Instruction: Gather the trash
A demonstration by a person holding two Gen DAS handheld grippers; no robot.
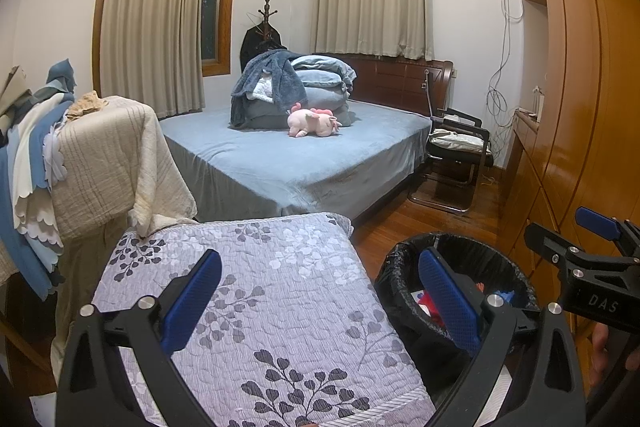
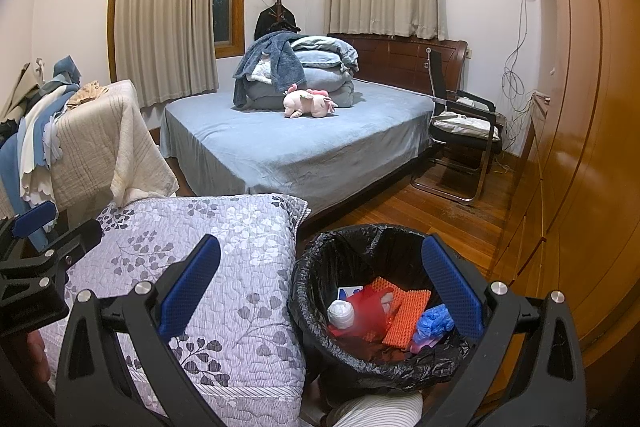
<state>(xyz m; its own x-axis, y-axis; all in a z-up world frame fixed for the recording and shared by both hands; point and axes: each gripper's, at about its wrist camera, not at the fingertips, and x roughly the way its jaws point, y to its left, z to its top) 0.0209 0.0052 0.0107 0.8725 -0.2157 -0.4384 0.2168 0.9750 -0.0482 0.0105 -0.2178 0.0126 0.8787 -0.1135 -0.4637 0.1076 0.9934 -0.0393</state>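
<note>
1. Hovering beside the trash bin, both claws are spread wide and carry nothing: the right claw hangs right over the bin's rim, the left claw sits further off, above the floral quilt that lies against the bin.
2. Collected trash already lies inside the bin, on its black liner: a white crumpled ball, red wrapping, an orange ridged sheet and blue crumpled plastic.
3. No loose trash shows near the bin, on the quilt or on the wooden floor, so the collecting looks close to done.
4. These scraps look light, soft and crushable; a pinch anywhere on a fold should hold them.
5. Should the liner need lifting out, it is thin and slippery, so take it by the bunched plastic at the bin's rim, where it will not tear.
</note>
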